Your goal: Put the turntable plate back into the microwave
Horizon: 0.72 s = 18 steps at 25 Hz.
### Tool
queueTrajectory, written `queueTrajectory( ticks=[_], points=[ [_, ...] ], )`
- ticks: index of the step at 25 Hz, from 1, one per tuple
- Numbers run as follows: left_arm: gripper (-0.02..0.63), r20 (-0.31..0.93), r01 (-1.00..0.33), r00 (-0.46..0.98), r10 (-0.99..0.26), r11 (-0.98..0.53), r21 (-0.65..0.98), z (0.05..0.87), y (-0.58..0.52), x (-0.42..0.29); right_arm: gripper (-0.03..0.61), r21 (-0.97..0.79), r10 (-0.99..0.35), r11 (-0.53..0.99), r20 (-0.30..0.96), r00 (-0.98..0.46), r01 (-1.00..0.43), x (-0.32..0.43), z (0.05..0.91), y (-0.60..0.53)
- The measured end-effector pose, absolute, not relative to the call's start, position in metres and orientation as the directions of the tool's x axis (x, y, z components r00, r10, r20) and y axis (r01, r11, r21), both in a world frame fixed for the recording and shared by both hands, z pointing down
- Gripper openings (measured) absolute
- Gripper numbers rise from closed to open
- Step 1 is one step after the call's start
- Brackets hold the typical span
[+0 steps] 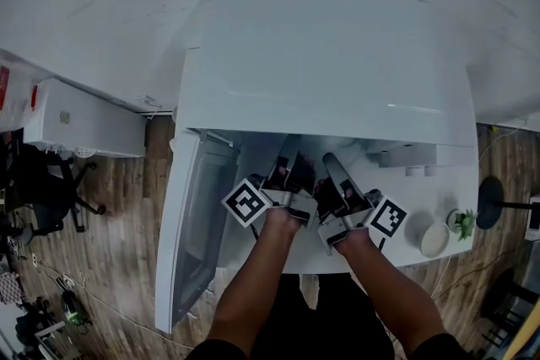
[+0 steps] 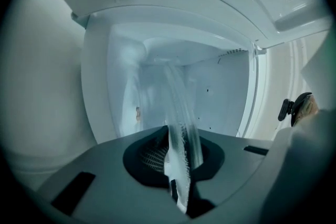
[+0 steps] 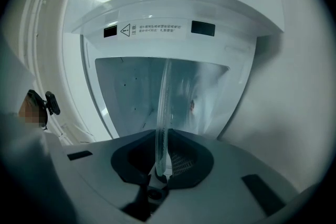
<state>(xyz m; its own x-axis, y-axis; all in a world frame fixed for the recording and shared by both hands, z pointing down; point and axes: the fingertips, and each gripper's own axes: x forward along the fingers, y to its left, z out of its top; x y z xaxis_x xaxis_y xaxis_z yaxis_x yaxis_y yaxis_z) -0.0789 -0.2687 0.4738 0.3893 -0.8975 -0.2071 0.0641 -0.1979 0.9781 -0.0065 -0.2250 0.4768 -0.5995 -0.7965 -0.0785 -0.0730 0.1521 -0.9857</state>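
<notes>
turntable plate [image 2: 181, 123] | left gripper [image 2: 177, 168] clenched on its near rim | right gripper [image 3: 160, 165] pinching the rim too, glass edge-on between the jaws | plate reaches into the open microwave [image 1: 321, 72] cavity | door [image 1: 190, 223] swung out left | tip: hold both hands level, slide far in, lower centred, then release
</notes>
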Motion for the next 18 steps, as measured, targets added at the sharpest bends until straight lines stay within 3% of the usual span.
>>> queueTrajectory(
  ticks=[9, 14, 18],
  points=[
    [0.098, -0.169, -0.041, 0.456, -0.874, -0.211, 0.977, 0.486, -0.250, -0.074, 0.072, -0.988, -0.813, 0.153, -0.139, -0.565, 0.021, -0.003, 0.484, -0.233],
    [0.094, -0.168, -0.061, 0.443, -0.881, -0.216, 0.974, 0.492, -0.242, -0.085, 0.071, -0.988, -0.827, 0.148, -0.142, -0.544, 0.034, -0.007, 0.492, -0.243],
    [0.071, -0.160, -0.004, 0.444, -0.881, -0.181, 0.983, 0.500, -0.246, -0.088, 0.066, -0.988, -0.823, 0.156, -0.128, -0.554, -0.003, -0.011, 0.496, -0.247]
  ],
)
